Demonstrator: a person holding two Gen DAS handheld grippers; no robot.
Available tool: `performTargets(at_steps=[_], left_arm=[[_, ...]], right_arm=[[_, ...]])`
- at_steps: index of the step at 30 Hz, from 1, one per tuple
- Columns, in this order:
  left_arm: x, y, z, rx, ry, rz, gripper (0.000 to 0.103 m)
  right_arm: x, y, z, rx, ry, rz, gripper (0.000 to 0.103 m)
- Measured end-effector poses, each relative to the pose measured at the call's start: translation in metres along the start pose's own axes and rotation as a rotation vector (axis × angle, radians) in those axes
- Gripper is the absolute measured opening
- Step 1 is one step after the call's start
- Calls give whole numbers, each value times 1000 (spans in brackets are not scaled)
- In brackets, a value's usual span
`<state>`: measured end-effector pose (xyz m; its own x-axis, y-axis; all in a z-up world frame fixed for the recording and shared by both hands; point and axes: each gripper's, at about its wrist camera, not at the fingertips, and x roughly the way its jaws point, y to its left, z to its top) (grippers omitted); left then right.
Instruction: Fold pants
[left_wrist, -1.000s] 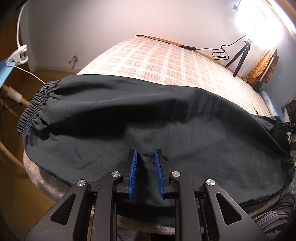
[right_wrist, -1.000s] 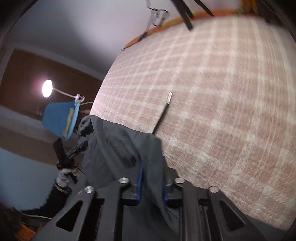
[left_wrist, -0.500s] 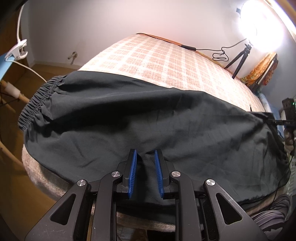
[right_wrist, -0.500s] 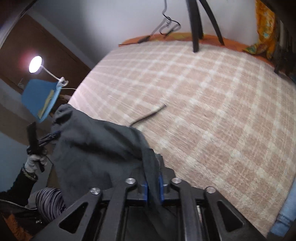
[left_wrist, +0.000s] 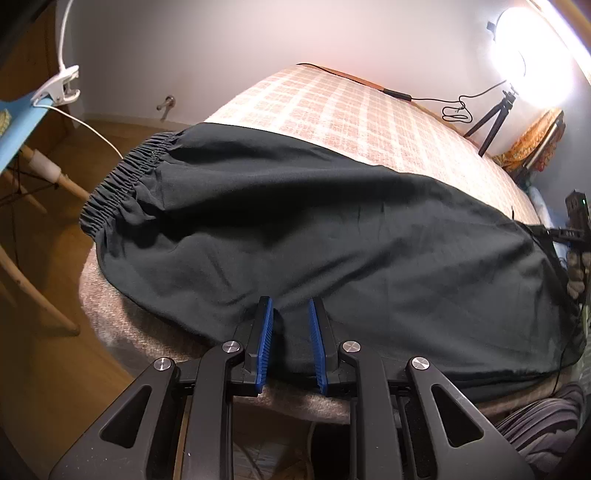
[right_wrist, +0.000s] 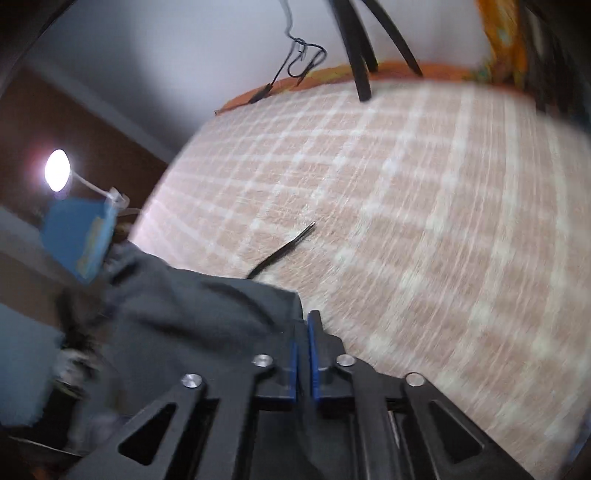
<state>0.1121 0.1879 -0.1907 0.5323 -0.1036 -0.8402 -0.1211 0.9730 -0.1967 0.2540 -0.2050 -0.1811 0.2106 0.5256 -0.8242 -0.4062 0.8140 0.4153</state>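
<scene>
Now one pants (left_wrist: 314, 229) pair, left hand-held gripper (left_wrist: 290, 325) parted, right hand-held gripper (right_wrist: 303, 345) pinching its fabric.

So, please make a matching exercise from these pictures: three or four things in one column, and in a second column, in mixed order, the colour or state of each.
Things:
1. pants
2. left gripper
3. right gripper
4. bed cover

States:
a. pink with pale checks
b. shut on dark cloth
c. dark, spread across the bed
d. jaws apart, cloth between them

Pairs: 1-c, 2-d, 3-b, 4-a
</scene>
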Motion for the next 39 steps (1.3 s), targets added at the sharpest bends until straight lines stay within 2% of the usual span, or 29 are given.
performTargets(at_steps=[4, 6, 10, 11, 12, 13, 18, 22, 23, 24, 26, 28, 31, 32, 39], left_arm=[[-3, 7, -1, -35, -2, 4, 18], [-12, 11, -3, -58, -29, 13, 18], [-34, 27, -9, -150, -95, -23, 18], [-38, 32, -11, -175, -100, -35, 18], [-41, 37, -14, -193, -101, -39, 23], [-43, 40, -15, -208, -103, -38, 26], [-51, 63, -23, -299, -127, -77, 28], [-49, 77, -22, -356, -132, -94, 28], [-47, 81, -22, -375, -131, -107, 29], [-44, 87, -23, -415, -131, -134, 35], [-41, 98, -25, -477, -137, -156, 39], [-37, 107, -27, -533, -141, -178, 39], [-34, 116, -29, -574, -146, -198, 43], [-32, 118, -29, -583, -145, -204, 48], [-21, 127, -20, -597, -149, -244, 48]], right_arm=[[2, -6, 11, 1, -31, -120, 2], [-3, -8, 13, -9, -40, -167, 4], [-31, -12, 8, 9, -87, -178, 11], [-39, -11, 6, 13, -103, -182, 20], [-45, -9, 4, 17, -118, -180, 35], [-53, -5, 2, 20, -141, -172, 39], [-73, 24, -27, 19, -185, -109, 40], [-76, 61, -58, -56, -156, -70, 40], [-74, 70, -65, -76, -142, -61, 40], [-71, 82, -74, -102, -121, -54, 40], [-66, 98, -90, -148, -85, -58, 40], [-58, 116, -105, -206, -51, -79, 40], [-48, 133, -123, -261, -16, -105, 42], [-45, 136, -128, -265, -7, -104, 44], [-33, 146, -144, -240, 25, -97, 48]])
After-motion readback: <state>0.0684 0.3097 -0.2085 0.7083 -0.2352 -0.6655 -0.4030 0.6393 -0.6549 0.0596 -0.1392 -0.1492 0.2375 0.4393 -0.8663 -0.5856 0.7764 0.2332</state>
